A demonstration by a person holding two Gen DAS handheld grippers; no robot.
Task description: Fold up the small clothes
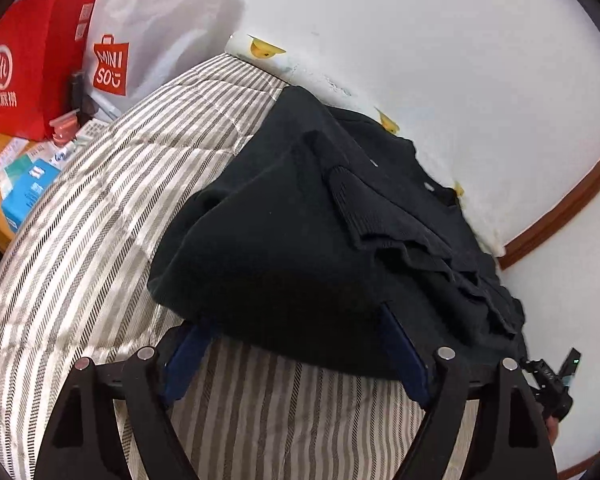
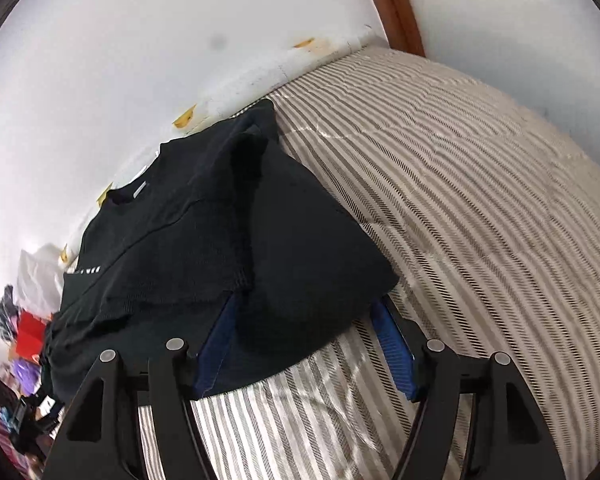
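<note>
1. Releasing is the step I judge myself to be in: the black garment (image 1: 300, 240) lies on the striped bedcover (image 1: 100, 240), already doubled over, with a ribbed sleeve laid across its top, and both my grippers sit at its near hem.
2. My left gripper (image 1: 296, 356) stands wide; the near edge of the cloth lies between its blue pads (image 1: 404, 356), but I see neither pad pressing on it.
3. My right gripper (image 2: 304, 344) stands wide too, over the other near corner; the hem drapes between its blue pads (image 2: 394, 350) without being pinched.
4. The garment rests towards the far side of the bed, its collar end close to the white wall (image 1: 420, 60), and its side folds look loose and rumpled.
5. The next move, as I judge it, calls for drawing both grippers clear without dragging the hem, then taking a fresh hold for another fold or smoothing the rumpled side.
6. The bedcover is soft and quilted, so the cloth may creep if I brush it.
7. Beyond the bed's far end stand a red paper bag (image 1: 32, 64) and a white shopping bag (image 1: 140, 32), with small boxes (image 1: 28, 184) on a wooden surface beside them; a brown wooden trim (image 2: 396, 4) runs along the wall.
</note>
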